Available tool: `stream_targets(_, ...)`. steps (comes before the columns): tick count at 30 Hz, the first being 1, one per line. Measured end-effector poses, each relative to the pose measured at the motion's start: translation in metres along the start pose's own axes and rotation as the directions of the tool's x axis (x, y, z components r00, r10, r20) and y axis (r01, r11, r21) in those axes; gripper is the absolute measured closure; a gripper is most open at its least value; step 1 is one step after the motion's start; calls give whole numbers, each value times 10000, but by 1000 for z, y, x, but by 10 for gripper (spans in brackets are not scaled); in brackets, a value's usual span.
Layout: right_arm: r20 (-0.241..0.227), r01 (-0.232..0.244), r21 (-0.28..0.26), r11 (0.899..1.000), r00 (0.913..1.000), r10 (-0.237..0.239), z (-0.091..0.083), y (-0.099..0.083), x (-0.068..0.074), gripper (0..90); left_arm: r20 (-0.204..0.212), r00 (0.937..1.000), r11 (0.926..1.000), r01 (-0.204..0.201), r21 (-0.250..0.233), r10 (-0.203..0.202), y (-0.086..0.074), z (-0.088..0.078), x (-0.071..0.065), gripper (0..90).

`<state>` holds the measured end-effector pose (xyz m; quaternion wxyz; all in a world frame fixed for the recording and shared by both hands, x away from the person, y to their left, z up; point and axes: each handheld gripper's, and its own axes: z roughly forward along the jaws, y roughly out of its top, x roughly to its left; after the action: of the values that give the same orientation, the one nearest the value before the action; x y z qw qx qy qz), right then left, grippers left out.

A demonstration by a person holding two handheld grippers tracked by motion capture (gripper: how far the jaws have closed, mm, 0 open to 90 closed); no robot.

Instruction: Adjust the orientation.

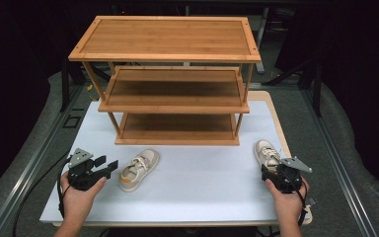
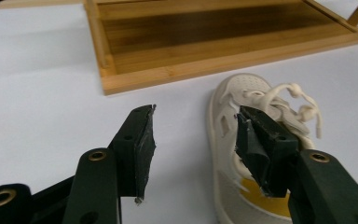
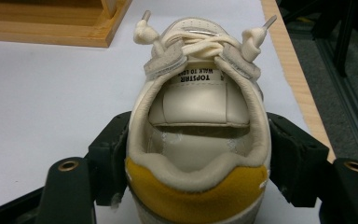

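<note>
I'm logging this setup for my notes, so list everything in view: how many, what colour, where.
Shelf rack: one, brown wood, three tiers, at the table's far middle.
Shoes: two, cream with yellow heels; left shoe lies before the rack, right shoe near the table's right edge.
Table: one, white top with a wooden rim.
Left hand-held gripper: black, jaws apart, beside the left shoe.
Right hand-held gripper: black, its jaws either side of the right shoe's heel.
Hands: two, holding the grippers.

From my feed the right gripper (image 1: 279,173) covers the heel of the right shoe (image 1: 267,151), so I can't tell its grip. Bottom edge crops that shoe's sole (image 3: 200,212). Rack (image 1: 177,79) legs partly hidden.
</note>
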<state>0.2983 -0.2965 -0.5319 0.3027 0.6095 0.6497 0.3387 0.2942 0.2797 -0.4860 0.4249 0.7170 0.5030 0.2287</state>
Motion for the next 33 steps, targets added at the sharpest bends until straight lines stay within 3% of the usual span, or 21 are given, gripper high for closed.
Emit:
stream_targets(5,-205,121,-63,9999,9997,-122,-5,2,5,329,-274,9996,9998,112,157,-107,-4,3,8,478)
stream_targets(12,-749,816,-166,9965,9938,-826,-14,3,34,340,-163,9998,9990,132,419,-125,-10,12,14,499)
stream_targets(14,-1255,1177,-356,9924,9847,-1213,-19,3,58,341,-8,9996,9980,266,574,-266,-13,17,15,524)
stream_targets(15,-1255,1177,-356,9924,9847,-1213,-19,3,58,341,-8,9996,9980,266,574,-266,-13,17,15,534)
stream_targets(16,-1542,1470,-517,9878,9761,-1534,-21,3,74,341,-49,9997,9971,258,718,-255,-14,20,16,550)
stream_targets(17,-1636,1553,-561,9863,9731,-1625,-22,3,80,340,-13,9997,9968,242,766,-242,-14,22,17,559)
stream_targets(20,-2086,1665,-680,9837,9618,-1772,-22,4,99,340,133,9997,9954,188,934,-202,-16,25,16,590)
stream_targets(22,-2366,1593,-634,9852,9566,-1699,-21,4,110,340,591,9982,9926,-42,1217,-31,-17,30,10,600)
stream_targets(24,-2462,1704,-587,9836,9524,-1797,-20,2,118,340,940,9948,9920,270,1235,-388,-18,32,6,660)
stream_targets(27,-2469,1824,-578,9815,9500,-1911,-21,1,125,340,1155,9922,9906,306,1335,-462,-19,33,4,678)
stream_targets(28,-2443,1828,-613,9812,9504,-1923,-22,0,129,339,1624,9834,9872,561,1495,-805,-21,34,2,681)
stream_targets(29,-2443,1828,-613,9812,9504,-1923,-22,0,129,339,1624,9834,9872,561,1495,-805,-21,34,2,681)
stream_targets(30,-2452,1750,-588,9828,9518,-1842,-22,0,131,339,2150,9704,9831,745,1672,-1101,-24,38,-1,681)
stream_targets(33,-2561,1541,-528,9866,9529,-1625,-20,0,134,339,2250,9694,9826,587,1761,-983,-25,42,-8,676)
